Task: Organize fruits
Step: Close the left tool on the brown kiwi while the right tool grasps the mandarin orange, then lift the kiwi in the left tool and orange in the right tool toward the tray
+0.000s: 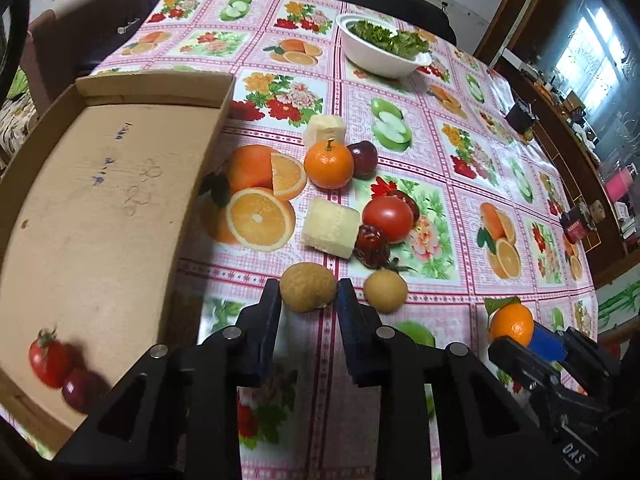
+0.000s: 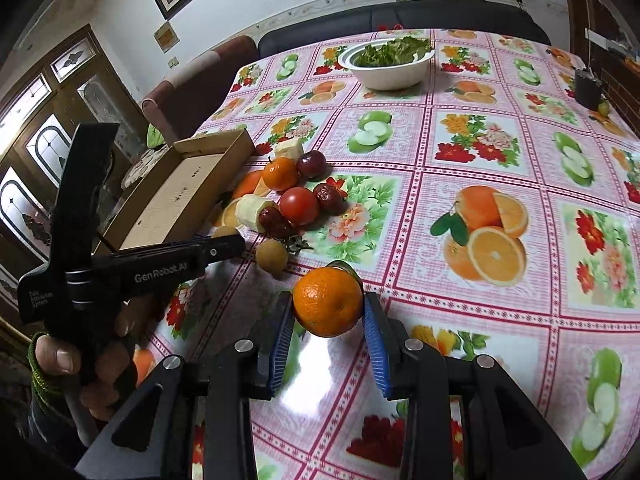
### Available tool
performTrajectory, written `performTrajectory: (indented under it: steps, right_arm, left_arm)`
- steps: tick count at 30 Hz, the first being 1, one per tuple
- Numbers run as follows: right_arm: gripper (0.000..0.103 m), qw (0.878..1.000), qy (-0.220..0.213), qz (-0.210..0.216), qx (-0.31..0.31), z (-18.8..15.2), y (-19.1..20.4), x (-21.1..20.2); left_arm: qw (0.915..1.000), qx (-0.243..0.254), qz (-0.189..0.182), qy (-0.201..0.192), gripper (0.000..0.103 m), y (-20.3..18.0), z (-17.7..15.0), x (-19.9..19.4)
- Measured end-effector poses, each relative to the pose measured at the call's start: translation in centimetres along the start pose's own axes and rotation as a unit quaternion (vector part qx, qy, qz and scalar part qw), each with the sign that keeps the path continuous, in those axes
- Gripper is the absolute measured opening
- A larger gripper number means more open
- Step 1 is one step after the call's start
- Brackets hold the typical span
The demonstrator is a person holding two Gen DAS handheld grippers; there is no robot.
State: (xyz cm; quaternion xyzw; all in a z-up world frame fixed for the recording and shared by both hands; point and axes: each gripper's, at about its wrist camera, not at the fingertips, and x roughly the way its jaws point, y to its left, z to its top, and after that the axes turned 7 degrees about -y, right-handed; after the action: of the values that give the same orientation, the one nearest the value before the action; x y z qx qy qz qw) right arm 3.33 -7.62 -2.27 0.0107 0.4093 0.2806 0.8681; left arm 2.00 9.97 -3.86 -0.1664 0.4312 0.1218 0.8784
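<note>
The tabletop (image 2: 400, 184) is wearing a pink-and-white checked cloth with panels of printed oranges, green apples and red flowers. The right tool (image 2: 328, 314) is showing blue pads on black arms around a bright orange mandarin (image 2: 327, 302). The left tool (image 1: 308, 294), black with dark blue pads, is framing a tan-brown longan (image 1: 307, 287). A red tomato (image 1: 48, 362) and a dark red plum (image 1: 82, 394) are lying in the plain brown cardboard tray (image 1: 100, 208). A white bowl (image 1: 380, 62) is showing green leaves.
</note>
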Motion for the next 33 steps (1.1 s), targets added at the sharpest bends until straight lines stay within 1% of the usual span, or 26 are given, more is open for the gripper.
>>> performTrajectory:
  steps: [7, 15, 23, 33]
  right_arm:
    - [0.035, 1.0, -0.016, -0.001, 0.003, -0.3, 0.1, -1.8]
    - [0.035, 1.0, -0.029, 0.005, 0.008, -0.2, 0.4, -3.4]
    - [0.035, 0.999, -0.042, 0.009, 0.012, 0.1, 0.6, -4.5]
    - [0.035, 0.999, -0.046, 0.013, 0.013, 0.1, 0.9, -4.8]
  left_arm:
    - [0.9999, 0.003, 0.008, -0.014, 0.025, -0.6, -1.4, -3.0]
    - [0.9991, 0.017, 0.023, -0.031, 0.025, -1.4, -1.9, -4.8]
    - [0.999, 0.02, 0.019, -0.036, 0.025, -1.5, -2.3, -5.8]
    - [0.999, 0.022, 0.006, -0.039, 0.025, -1.7, -2.4, -6.4]
